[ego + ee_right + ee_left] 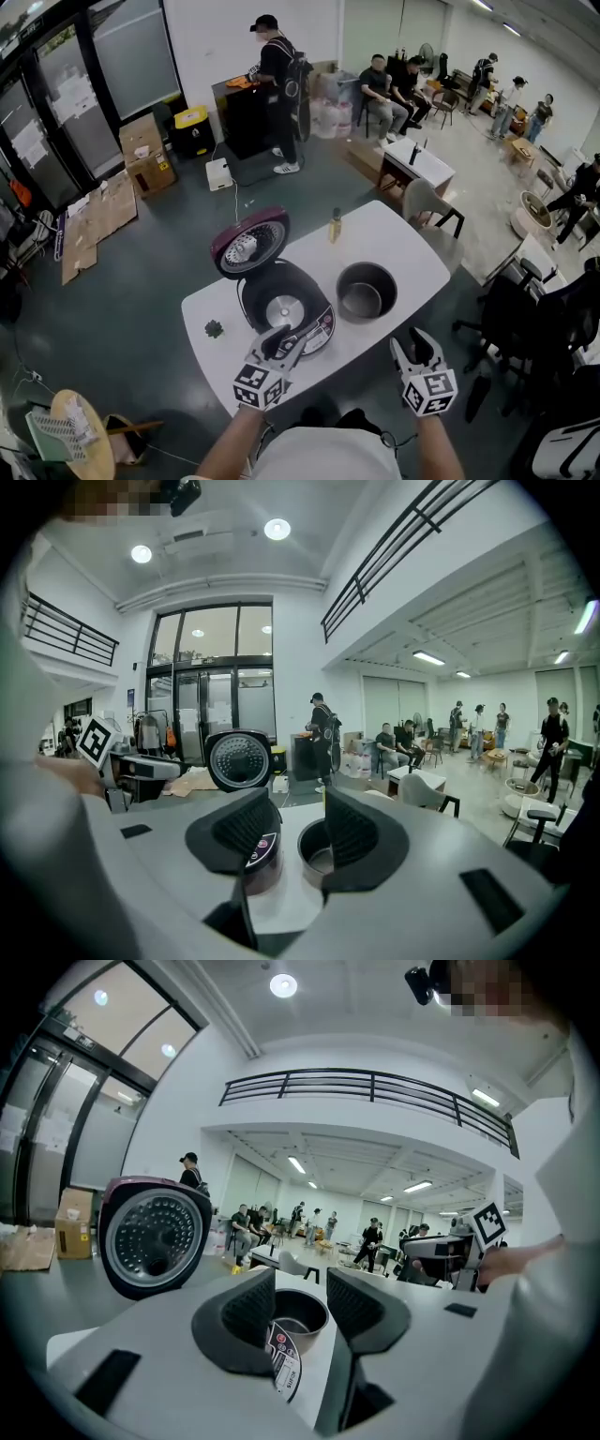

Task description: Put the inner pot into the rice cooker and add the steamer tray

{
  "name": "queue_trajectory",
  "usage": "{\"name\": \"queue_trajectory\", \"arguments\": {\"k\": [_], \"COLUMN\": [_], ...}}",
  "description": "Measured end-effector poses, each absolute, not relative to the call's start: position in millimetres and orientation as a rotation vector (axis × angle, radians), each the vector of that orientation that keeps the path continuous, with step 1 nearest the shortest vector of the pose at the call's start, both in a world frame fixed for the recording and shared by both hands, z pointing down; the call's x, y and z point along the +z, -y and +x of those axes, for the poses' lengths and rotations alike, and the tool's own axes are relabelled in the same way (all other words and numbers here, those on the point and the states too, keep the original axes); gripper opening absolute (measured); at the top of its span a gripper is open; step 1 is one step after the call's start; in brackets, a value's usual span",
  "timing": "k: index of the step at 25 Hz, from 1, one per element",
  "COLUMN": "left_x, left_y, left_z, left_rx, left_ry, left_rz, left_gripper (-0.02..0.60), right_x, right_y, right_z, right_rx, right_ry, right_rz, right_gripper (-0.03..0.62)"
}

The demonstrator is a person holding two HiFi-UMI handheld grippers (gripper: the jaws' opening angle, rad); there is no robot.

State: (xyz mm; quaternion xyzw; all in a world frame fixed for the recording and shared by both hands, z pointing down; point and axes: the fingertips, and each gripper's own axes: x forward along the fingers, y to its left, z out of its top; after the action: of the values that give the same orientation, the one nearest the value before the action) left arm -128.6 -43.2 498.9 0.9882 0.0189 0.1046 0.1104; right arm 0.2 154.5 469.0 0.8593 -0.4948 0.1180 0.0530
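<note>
Inner pot (366, 292): stood upright and empty on the surface (403, 244), just right of the rice cooker (286, 305), not yet inside.
Rice cooker: its lid (249, 244) was up and its cavity was bare.
Left gripper (281, 342): released, holding nothing, at the cooker's front.
Right gripper (412, 345): released, holding nothing, short of the pot.
Step in hand: I judged it best to pinch the pot's rim on opposite sides, lift it level, clear the cooker's wall, then lower it straight.
Steamer tray: I saw none.

The right gripper (298, 829) has its dark jaws apart; through the gap shows a round grey metal inner pot (312, 853) on a white table (281, 907).
</note>
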Motion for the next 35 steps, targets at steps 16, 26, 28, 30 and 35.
{"name": "queue_trajectory", "arguments": {"k": [16,26,28,30,35], "left_x": [530,556,566,581,619], "left_y": [36,27,25,24,20], "left_z": [-41,44,59,75,108], "left_rx": [0.399,0.477,0.51,0.549,0.637], "left_ry": [0.08,0.182,0.209,0.241,0.335], "left_rz": [2.858,2.818,2.799,2.779,2.717], "left_gripper": [0.193,0.195,0.198,0.201,0.21], "right_x": [501,530,540,554,591], "right_y": [-133,-113,-110,-106,-96], "right_z": [111,193,207,219,246], "right_rx": [0.437,0.496,0.523,0.55,0.615], "right_ry": [1.627,1.749,1.773,1.795,1.839], "right_rz": [2.52,2.362,2.322,2.282,2.19], "right_gripper": [0.204,0.204,0.204,0.204,0.204]}}
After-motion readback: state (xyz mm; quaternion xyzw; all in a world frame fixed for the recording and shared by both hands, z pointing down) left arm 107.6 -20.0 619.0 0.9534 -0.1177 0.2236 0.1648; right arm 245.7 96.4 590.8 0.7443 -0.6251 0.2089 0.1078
